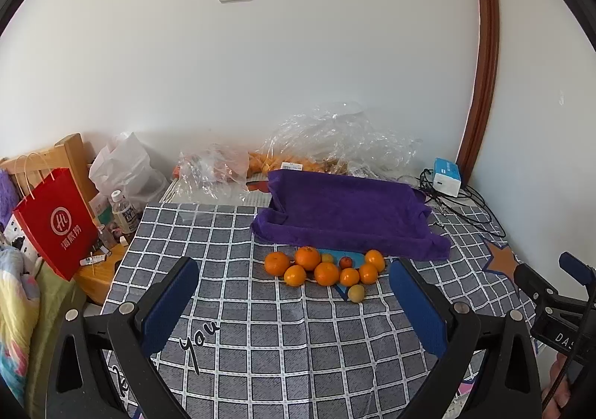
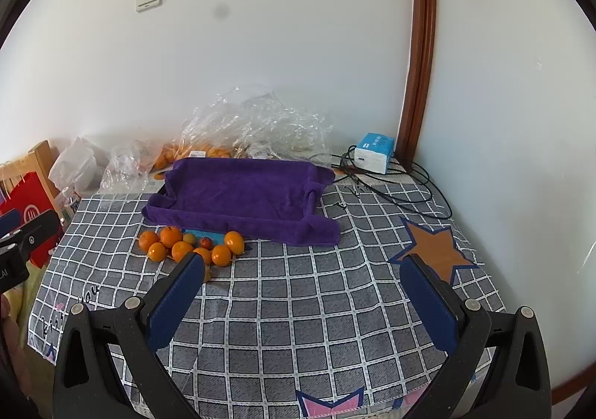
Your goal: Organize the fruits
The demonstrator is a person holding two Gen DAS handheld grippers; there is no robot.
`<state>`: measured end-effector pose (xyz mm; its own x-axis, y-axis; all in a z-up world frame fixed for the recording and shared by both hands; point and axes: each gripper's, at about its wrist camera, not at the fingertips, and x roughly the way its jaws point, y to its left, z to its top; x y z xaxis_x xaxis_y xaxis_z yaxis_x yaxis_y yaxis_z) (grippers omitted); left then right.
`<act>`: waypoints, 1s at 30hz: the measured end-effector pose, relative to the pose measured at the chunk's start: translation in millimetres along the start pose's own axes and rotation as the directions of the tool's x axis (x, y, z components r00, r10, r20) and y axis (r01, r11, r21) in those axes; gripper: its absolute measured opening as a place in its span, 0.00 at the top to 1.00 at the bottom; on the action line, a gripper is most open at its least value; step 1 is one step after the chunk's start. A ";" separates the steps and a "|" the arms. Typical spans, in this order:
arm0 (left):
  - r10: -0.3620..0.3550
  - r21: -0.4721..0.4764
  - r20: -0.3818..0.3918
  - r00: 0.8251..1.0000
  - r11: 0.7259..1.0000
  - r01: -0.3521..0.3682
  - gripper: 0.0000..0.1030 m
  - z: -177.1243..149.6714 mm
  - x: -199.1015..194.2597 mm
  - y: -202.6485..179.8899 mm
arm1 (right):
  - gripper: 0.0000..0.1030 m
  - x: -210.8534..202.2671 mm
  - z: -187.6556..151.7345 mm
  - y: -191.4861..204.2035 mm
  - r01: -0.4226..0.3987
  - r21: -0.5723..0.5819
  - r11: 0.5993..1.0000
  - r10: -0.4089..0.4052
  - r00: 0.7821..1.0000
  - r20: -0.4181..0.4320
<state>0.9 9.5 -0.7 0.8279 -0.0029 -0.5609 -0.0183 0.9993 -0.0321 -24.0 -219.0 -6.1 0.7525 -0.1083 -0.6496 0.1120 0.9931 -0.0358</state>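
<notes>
The left gripper (image 1: 294, 277) hangs over the checked tablecloth (image 1: 283, 344) with its blue-padded jaws spread wide and nothing between them. Just beyond its fingertips lies the cluster of oranges (image 1: 324, 268) — touching one another in a loose clump, with a small red fruit (image 1: 345, 262) among them and a yellowish-green fruit (image 1: 356, 293) at the near edge, just beside the clump. The right gripper (image 2: 301, 262) is likewise wide open and empty above the cloth; the fruit sits ahead of its left finger (image 2: 175, 300), which hides part of the near fruit. Directly behind the oranges a purple towel (image 1: 346, 214) is draped over a shallow tray-like shape, its front hem touching the fruit's far side. Further back against the wall lie crumpled clear plastic bags (image 1: 335, 136) with more orange fruit inside, and a blue-and-white box (image 2: 374, 152) with black cables (image 2: 402, 188) in the corner. A red paper bag (image 1: 56, 221) stands off the table's left edge.
</notes>
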 end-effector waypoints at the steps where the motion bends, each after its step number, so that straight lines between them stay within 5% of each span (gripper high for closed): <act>1: 0.002 0.001 0.000 1.000 1.000 -0.002 0.00 -0.5 -0.3 0.4 | 0.00 -0.4 -0.4 0.4 -0.001 0.000 1.000 0.001 1.000 0.000; 30: -0.011 -0.009 0.001 1.000 1.000 0.011 0.00 0.1 -0.7 3.4 | 0.00 -1.7 -3.4 1.9 0.006 0.000 1.000 -0.006 1.000 0.002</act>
<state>0.2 12.8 -0.3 0.8286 -0.0133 -0.5597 -0.0148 0.9988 -0.0457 -27.3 -216.8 -7.6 0.7530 -0.1144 -0.6480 0.1167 0.9924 -0.0396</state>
